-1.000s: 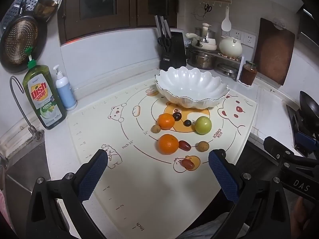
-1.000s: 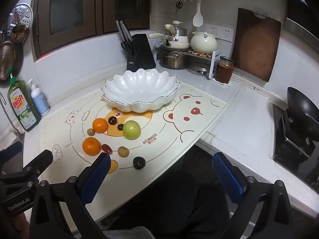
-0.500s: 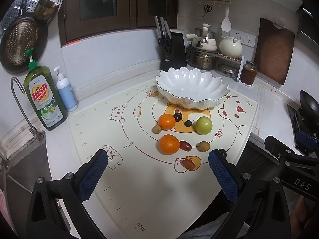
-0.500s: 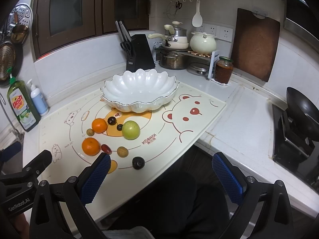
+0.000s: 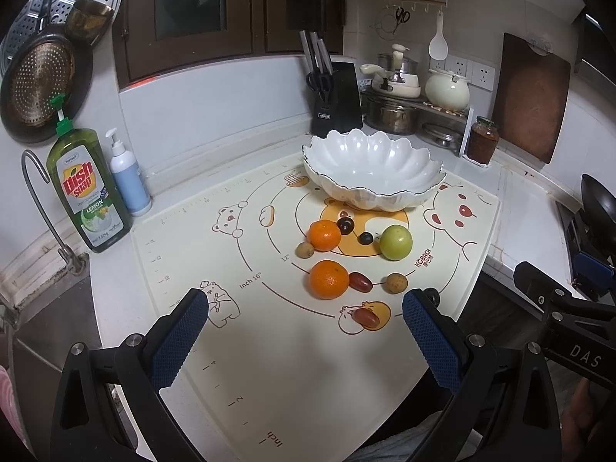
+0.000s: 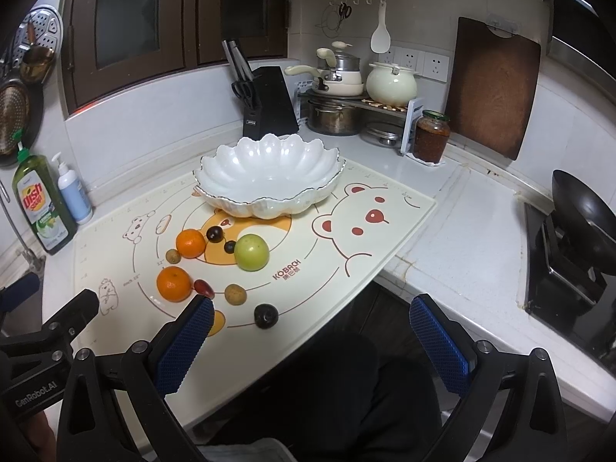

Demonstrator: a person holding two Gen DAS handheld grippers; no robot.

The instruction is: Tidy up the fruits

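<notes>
Left gripper (image 5: 304, 338): spread wide, blue pads holding nothing, hovering above the near part of the baking mat (image 5: 269, 346); all fruit lies ahead of it.
Dish soap bottle (image 5: 86, 192): far ahead-left of the left gripper, on the counter beside a white pump bottle (image 5: 129, 177).
Oranges: near orange (image 5: 328, 279) straight ahead between the left fingers' line; far orange (image 5: 324, 235) just behind it.
Small fruit: a red date (image 5: 366, 316) lies closest, just ahead of the right pad; another date (image 5: 360, 281) touches the near orange; two brown longans (image 5: 396, 283) (image 5: 304, 249); two dark grapes (image 5: 345, 225) (image 5: 365, 238) beside the far orange.
Green apple (image 5: 395, 242): ahead-right, near the bowl.
Bowl (image 5: 371, 169): white, scalloped, beyond the fruit, nothing in it.
Right gripper (image 6: 312, 338): jaws wide apart, gripping nothing, poised over the mat's near edge and the person's dark lap.
Hidden: in the right wrist view its left pad (image 6: 184, 342) covers the nearest date; a dark plum (image 6: 266, 315) sits just ahead of that pad, largely hidden behind the right pad in the left view.
Cut off: the wok (image 6: 585, 211) at far right.
</notes>
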